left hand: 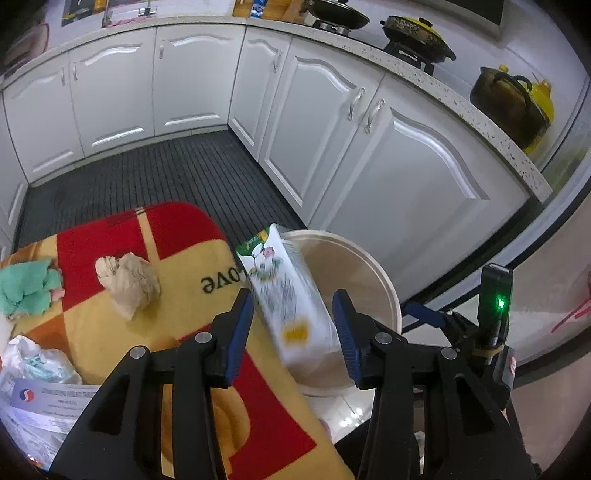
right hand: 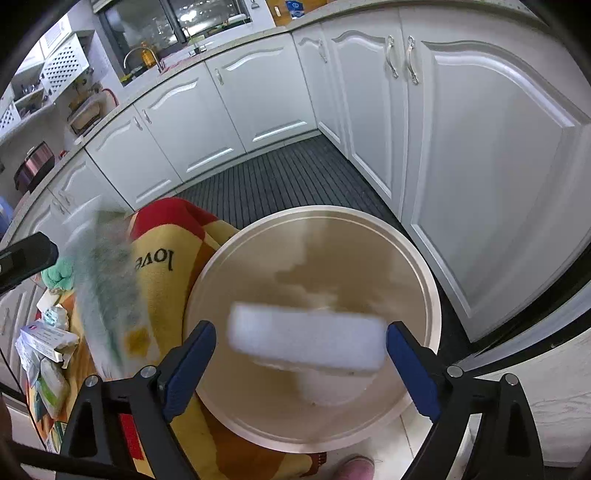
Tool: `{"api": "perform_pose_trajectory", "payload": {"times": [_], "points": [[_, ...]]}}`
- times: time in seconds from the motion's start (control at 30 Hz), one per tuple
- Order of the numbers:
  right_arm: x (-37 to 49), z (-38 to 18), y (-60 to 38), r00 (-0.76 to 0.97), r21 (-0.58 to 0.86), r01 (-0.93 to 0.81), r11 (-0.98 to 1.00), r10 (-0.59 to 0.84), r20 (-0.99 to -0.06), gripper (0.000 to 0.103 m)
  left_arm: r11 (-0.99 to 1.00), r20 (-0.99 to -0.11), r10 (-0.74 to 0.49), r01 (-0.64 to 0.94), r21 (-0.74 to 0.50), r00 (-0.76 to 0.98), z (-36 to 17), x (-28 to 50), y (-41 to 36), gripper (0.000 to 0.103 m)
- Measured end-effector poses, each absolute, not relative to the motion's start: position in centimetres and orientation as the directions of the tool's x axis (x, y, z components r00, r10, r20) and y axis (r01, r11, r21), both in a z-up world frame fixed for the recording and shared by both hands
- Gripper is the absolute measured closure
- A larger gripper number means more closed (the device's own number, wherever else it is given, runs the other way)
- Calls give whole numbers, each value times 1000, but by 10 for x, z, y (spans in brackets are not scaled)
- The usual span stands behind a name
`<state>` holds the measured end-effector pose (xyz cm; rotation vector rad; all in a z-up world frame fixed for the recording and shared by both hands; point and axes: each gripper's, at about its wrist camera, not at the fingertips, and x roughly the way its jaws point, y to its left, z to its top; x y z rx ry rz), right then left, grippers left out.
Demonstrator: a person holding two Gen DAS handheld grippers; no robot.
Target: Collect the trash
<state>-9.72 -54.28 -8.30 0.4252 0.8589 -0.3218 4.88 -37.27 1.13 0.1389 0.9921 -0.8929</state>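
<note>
Left tongs [left hand: 293,325] apart, blurred white flower-printed carton [left hand: 286,295] loose between them. Right tongs [right hand: 301,363] apart around a blurred white block [right hand: 306,341], its make unreadable, over the round beige bin [right hand: 424,273]; carton at 9 o'clock.

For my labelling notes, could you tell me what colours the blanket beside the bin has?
The blanket is red and yellow-orange blocks with dark lettering, clearest in the left wrist view.

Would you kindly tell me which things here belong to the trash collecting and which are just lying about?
Job in hand: round beige bin; white printed carton; white rectangular block; crumpled beige paper; white plastic bag.

Lying about: red-and-yellow blanket; yellow-lidded black pot; white cabinets.
</note>
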Motion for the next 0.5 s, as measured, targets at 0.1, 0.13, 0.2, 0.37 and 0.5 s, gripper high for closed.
{"api": "perform_pose_trajectory", "payload": {"times": [0.1,0.13,0.2,0.37,0.5], "points": [[-100,-81,-542,621,236,437,868,-101,-777,11,649,-768,-589,715,-261,254,16,45,-365,60],[-99,-81,-541,622,236,436,869,-101,-776,11,653,-766,-585,716,-249,267,18,44,-363,60],[-99,-80,-538,623,235,431,871,-99,-776,11,665,-764,-573,713,-221,297,20,42,-354,60],[-96,-74,-522,622,205,406,891,-105,-776,11,702,-768,-520,700,-135,373,20,33,-332,60],[-94,-69,-503,627,183,377,908,-105,-772,11,728,-763,-489,679,-90,424,19,29,-317,60]]}}
